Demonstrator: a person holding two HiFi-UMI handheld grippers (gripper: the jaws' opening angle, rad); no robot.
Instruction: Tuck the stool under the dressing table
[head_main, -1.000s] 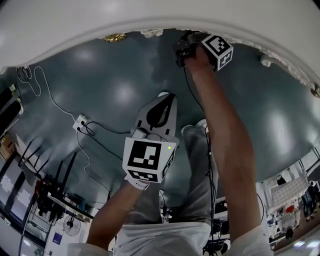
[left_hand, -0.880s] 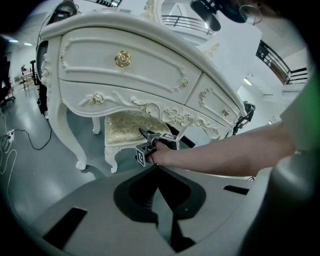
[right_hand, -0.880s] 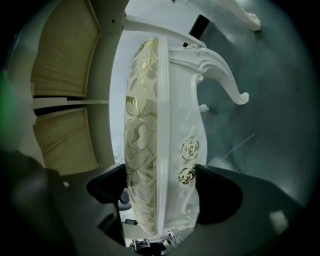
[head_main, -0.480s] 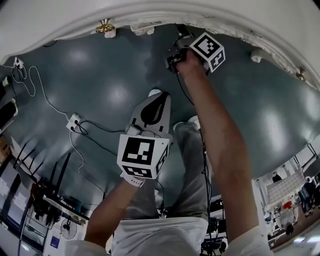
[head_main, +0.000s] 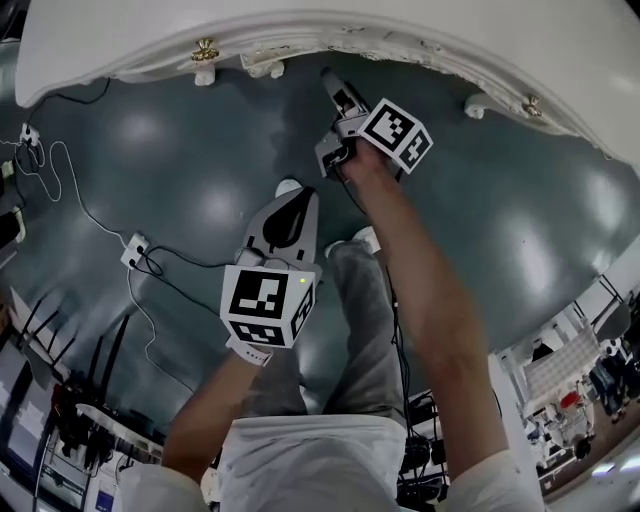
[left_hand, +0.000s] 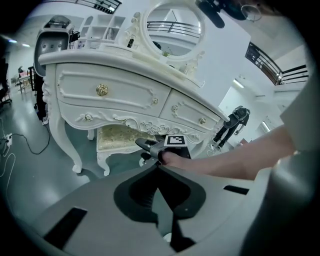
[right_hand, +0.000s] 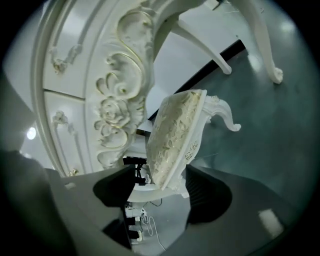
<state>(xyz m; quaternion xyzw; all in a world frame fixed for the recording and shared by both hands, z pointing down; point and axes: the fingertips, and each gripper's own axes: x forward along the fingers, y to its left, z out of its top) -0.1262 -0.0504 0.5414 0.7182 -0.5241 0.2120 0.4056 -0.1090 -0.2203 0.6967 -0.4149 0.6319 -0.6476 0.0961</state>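
The stool (left_hand: 120, 137) is seen in the left gripper view just left of the frame's centre. It is set under the dressing table (left_hand: 125, 95), beneath the carved apron and between the table's curved legs. Its frame is painted creamy white and carved with scrolls, and it is carried on short, bowed legs (left_hand: 102, 162). The seat is covered in a pale gold fabric with a raised floral pattern.

In the right gripper view the picture is rolled, so the stool (right_hand: 175, 135) appears on edge at the centre. Its padded top is turned to the left, towards the table's rose-carved front (right_hand: 112, 110), and one scrolled leg (right_hand: 227, 117) is stretched out to the right.

The right gripper (right_hand: 160, 175) is released. Its jaws have just been closing but are held apart, and the near corner of the seat is framed in the gap between them. Space is left on both sides, so nothing is pressed. In the head view this gripper (head_main: 333, 85) is found at upper centre, just below the table's white edge (head_main: 300, 30).

The left gripper (head_main: 293, 198) is held at the middle of that frame over the dark teal floor (head_main: 180, 150). Its jaws are clenched together on nothing, as is confirmed in its own view (left_hand: 160, 167).
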